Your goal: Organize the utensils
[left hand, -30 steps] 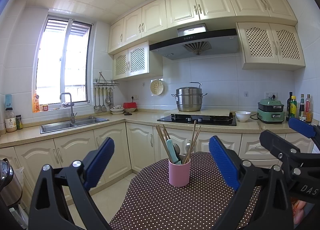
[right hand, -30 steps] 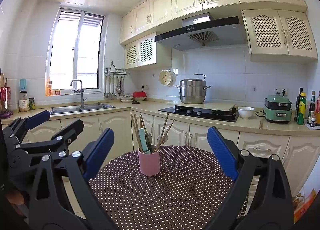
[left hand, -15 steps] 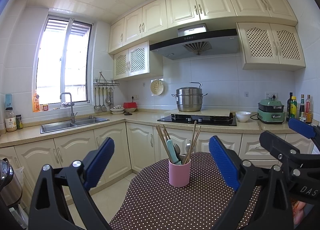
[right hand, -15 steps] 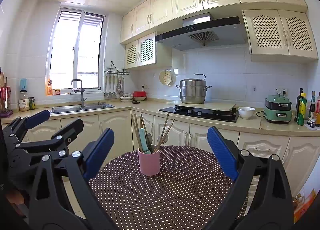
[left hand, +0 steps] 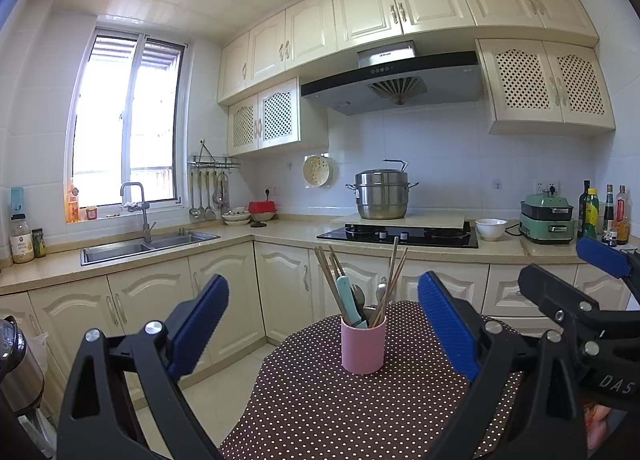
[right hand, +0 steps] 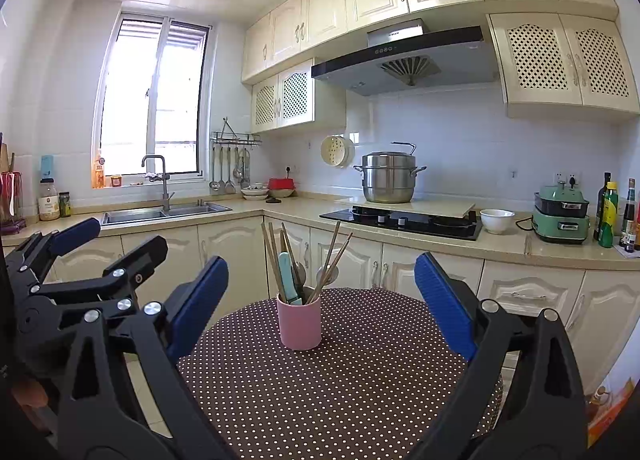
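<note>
Both grippers held level, side by side, pointing fwd over the round table w/ brown polka-dot cloth (right hand: 360, 392). Left gripper (left hand: 324, 324): blue pads wide apart, nothing between them; the pink cup (left hand: 363, 344) sits ahead, framed in the gap but well clear of either pad. Right gripper (right hand: 320, 304): pads also spread wide, empty, cup (right hand: 300, 322) ahead and slightly left of centre in its view. In the right wrist view the left gripper shows at the left edge, close alongside; in the left wrist view the right gripper shows at the far right.

Cup stands upright on the cloth toward the far side of the table, holding wooden chopsticks (right hand: 276, 260), a light-teal handled utensil (right hand: 285, 276) and a couple of metal spoons (right hand: 327, 273). Behind: kitchen counter (right hand: 304, 212) w/ a steel pot (right hand: 389, 177).
</note>
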A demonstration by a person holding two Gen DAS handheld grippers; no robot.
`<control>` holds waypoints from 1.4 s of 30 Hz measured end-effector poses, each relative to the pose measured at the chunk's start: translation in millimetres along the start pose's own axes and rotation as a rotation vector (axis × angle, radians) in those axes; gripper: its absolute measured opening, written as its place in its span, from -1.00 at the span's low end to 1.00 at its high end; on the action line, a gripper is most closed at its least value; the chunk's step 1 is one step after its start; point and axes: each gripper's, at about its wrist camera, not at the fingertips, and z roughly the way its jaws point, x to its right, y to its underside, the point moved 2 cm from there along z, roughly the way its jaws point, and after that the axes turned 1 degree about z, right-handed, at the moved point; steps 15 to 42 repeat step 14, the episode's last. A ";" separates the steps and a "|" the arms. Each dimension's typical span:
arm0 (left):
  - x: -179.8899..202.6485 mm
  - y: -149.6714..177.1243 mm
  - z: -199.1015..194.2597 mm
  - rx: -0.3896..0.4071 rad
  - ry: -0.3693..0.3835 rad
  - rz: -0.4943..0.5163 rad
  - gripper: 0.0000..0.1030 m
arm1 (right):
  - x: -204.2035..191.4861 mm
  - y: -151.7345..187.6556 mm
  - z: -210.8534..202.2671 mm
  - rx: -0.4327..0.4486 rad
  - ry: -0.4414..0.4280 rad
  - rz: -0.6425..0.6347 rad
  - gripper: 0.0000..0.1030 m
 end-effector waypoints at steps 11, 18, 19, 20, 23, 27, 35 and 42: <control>6.1 6.7 44.1 -0.030 -0.016 0.008 0.82 | 13.1 9.8 41.9 -0.043 -0.007 0.015 0.80; 6.8 12.4 57.9 -0.046 -0.036 0.004 0.82 | 16.4 16.8 56.3 -0.068 -0.004 0.018 0.80; 6.8 12.4 57.9 -0.046 -0.036 0.004 0.82 | 16.4 16.8 56.3 -0.068 -0.004 0.018 0.80; 6.8 12.4 57.9 -0.046 -0.036 0.004 0.82 | 16.4 16.8 56.3 -0.068 -0.004 0.018 0.80; 6.8 12.4 57.9 -0.046 -0.036 0.004 0.82 | 16.4 16.8 56.3 -0.068 -0.004 0.018 0.80; 6.8 12.4 57.9 -0.046 -0.036 0.004 0.82 | 16.4 16.8 56.3 -0.068 -0.004 0.018 0.80; 6.8 12.4 57.9 -0.046 -0.036 0.004 0.82 | 16.4 16.8 56.3 -0.068 -0.004 0.018 0.80; 6.8 12.4 57.9 -0.046 -0.036 0.004 0.82 | 16.4 16.8 56.3 -0.068 -0.004 0.018 0.80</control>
